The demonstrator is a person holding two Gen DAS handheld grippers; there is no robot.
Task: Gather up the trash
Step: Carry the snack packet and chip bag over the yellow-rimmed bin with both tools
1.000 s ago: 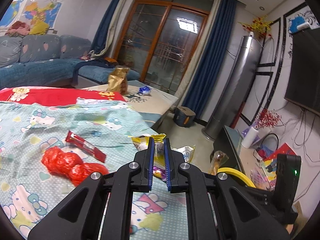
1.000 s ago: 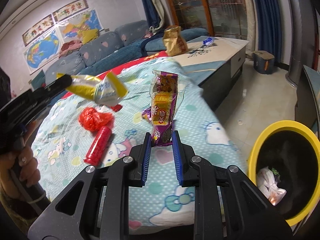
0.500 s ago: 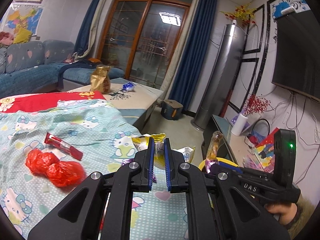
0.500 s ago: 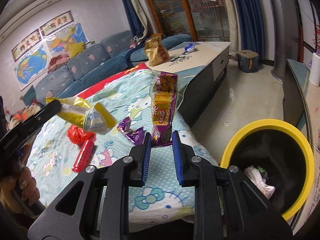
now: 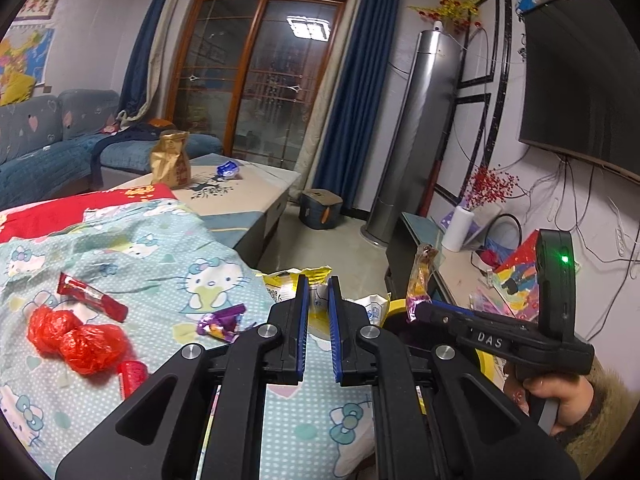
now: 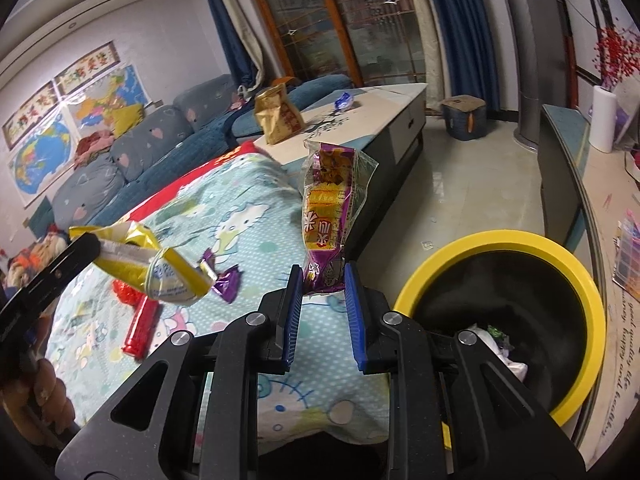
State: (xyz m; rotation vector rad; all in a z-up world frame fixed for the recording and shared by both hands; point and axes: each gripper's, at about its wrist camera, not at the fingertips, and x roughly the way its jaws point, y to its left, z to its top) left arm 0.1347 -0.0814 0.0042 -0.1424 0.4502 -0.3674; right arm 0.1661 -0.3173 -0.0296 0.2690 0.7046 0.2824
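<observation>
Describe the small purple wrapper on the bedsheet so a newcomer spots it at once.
Start at the cartoon-cat bedsheet. Near its edge facing the yellow-rimmed bin lies the small purple wrapper, crumpled flat. The other loose litter beside it, the red tube and the red plastic bag, is red.

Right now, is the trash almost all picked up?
Partly. Some trash already lies in the yellow-rimmed bin. The left gripper holds a yellow wrapper, the right gripper a purple snack bag. A red plastic bag, red wrapper and purple candy wrapper remain on the bedsheet.
</observation>
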